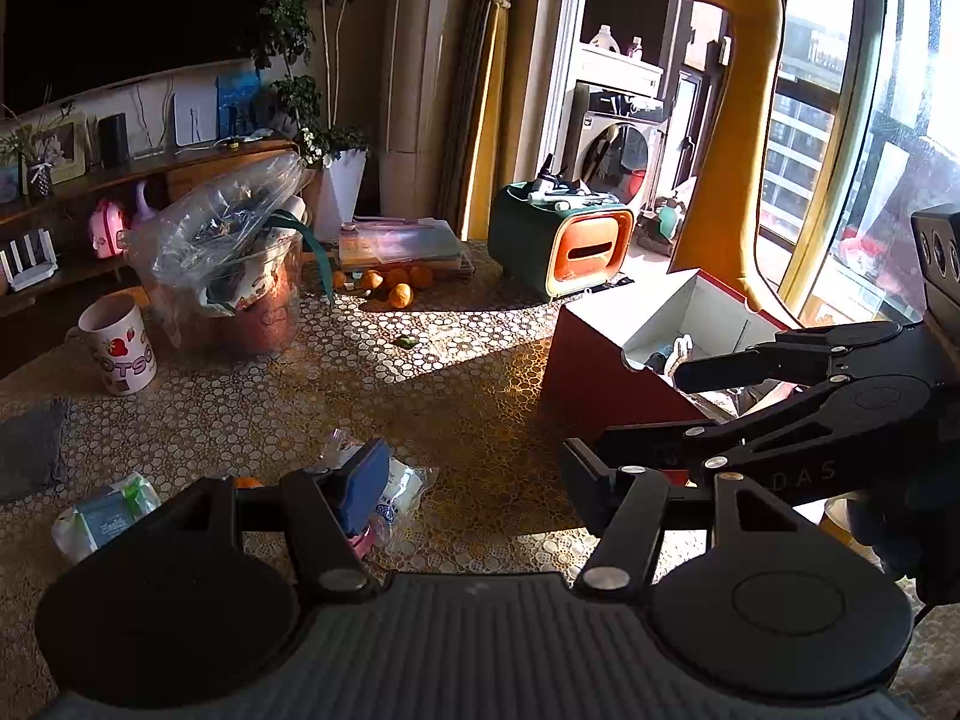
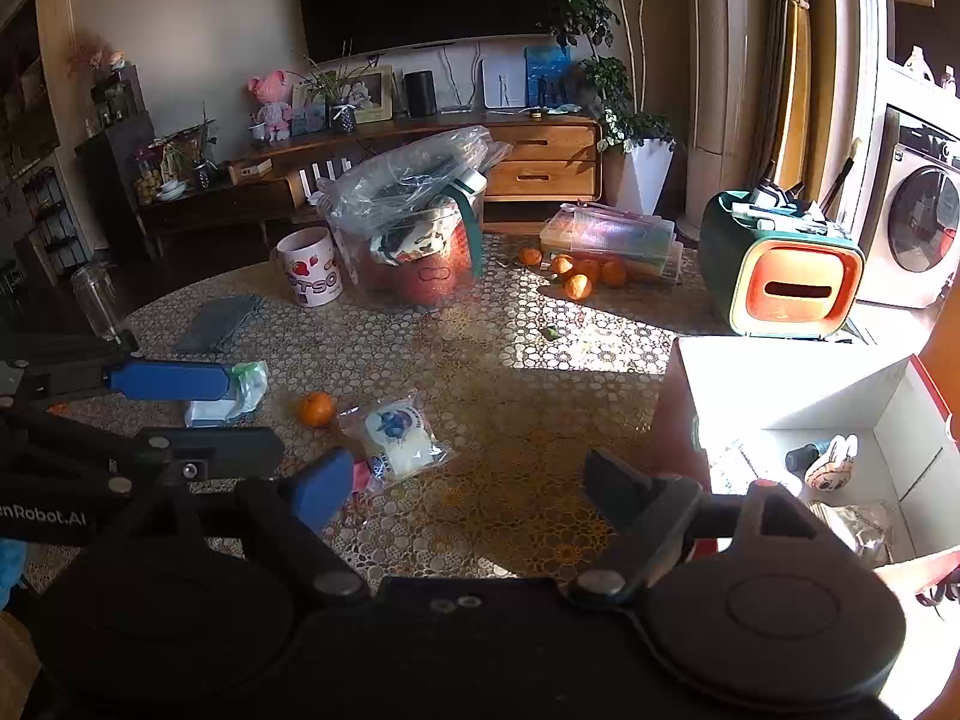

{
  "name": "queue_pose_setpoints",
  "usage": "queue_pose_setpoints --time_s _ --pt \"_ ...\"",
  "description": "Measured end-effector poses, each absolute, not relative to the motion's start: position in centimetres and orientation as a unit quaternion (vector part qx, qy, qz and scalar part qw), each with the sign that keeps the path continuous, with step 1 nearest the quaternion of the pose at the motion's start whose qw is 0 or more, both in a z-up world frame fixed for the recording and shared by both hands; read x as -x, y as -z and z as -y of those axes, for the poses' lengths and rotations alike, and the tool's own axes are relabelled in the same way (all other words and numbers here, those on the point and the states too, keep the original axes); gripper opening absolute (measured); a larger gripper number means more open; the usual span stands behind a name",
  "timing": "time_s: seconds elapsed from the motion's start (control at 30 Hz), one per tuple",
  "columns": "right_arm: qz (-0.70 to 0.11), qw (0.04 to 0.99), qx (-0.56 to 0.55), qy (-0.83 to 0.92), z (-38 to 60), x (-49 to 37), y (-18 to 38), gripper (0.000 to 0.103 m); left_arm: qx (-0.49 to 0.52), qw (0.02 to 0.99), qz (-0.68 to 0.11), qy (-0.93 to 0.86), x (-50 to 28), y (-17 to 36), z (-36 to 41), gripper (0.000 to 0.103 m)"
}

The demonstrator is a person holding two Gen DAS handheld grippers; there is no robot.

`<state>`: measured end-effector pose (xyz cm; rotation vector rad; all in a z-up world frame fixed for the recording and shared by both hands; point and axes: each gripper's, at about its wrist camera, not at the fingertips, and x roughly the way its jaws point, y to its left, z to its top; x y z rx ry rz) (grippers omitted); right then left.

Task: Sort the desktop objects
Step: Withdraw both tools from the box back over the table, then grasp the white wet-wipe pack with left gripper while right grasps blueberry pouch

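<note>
Patterned table [image 2: 492, 360] sunlit; red box [image 2: 798, 396] at right. Left gripper [image 1: 474, 474], right gripper [image 2: 468, 480] both spread, grasping nothing; snack packet [image 2: 399, 435] below.

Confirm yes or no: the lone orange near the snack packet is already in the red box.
No, the orange lies on the table beside the snack packet, outside the red box.

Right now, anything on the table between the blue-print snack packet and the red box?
Nothing visible. Only bare tablecloth lies between the snack packet and the red box; the loose orange sits on the packet's other side, away from the box.
</note>
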<state>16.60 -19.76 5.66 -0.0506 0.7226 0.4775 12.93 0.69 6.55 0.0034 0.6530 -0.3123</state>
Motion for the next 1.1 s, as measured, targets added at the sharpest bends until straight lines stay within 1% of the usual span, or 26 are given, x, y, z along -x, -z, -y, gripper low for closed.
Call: queue_pose_setpoints --time_s 0.07,0.2,0.27,0.43,0.47,0.53,0.6,0.73,0.8,0.83,1.1 --pt "-0.350 0.906 0.026 -0.238 18.9 -16.7 -5.3 0.085 0.004 0.937 -0.318 0.143 -12.8 -6.2 -1.9 0.068" --pt "-0.354 0.901 0.031 -0.247 17.1 -17.0 -4.5 0.087 0.010 0.939 -0.320 0.128 -12.8 -5.3 -4.4 0.069" --pt "-0.356 0.899 0.031 -0.252 16.3 -17.3 -4.0 0.087 0.007 0.939 -0.322 0.121 -13.0 -4.6 -5.5 0.072" --pt "-0.361 0.895 0.033 -0.259 14.7 -18.1 -3.0 0.087 0.014 0.938 -0.329 0.113 -13.5 -3.1 -8.2 0.074" --pt "-0.363 0.894 0.033 -0.260 14.4 -18.3 -2.7 0.087 0.016 0.938 -0.329 0.110 -13.7 -2.7 -8.8 0.078" --pt "-0.366 0.893 0.034 -0.261 14.0 -18.6 -2.3 0.087 0.021 0.939 -0.327 0.105 -13.9 -2.0 -9.9 0.083" --pt "-0.368 0.892 0.035 -0.262 13.6 -19.0 -1.8 0.087 0.031 0.938 -0.329 0.100 -14.4 -1.3 -10.9 0.084" --pt "-0.370 0.891 0.039 -0.262 12.9 -19.8 -0.8 0.088 0.037 0.939 -0.327 0.095 -15.2 0.1 -12.6 0.090" --pt "-0.371 0.889 0.040 -0.264 12.5 -20.2 -0.4 0.088 0.038 0.941 -0.324 0.094 -15.6 0.8 -13.3 0.097" --pt "-0.373 0.889 0.041 -0.264 12.2 -20.6 -0.1 0.088 0.038 0.942 -0.320 0.092 -15.7 1.1 -13.6 0.102" --pt "-0.394 0.879 0.052 -0.264 10.4 -23.0 2.3 0.088 0.024 0.943 -0.322 0.083 -17.8 3.6 -17.0 0.103"
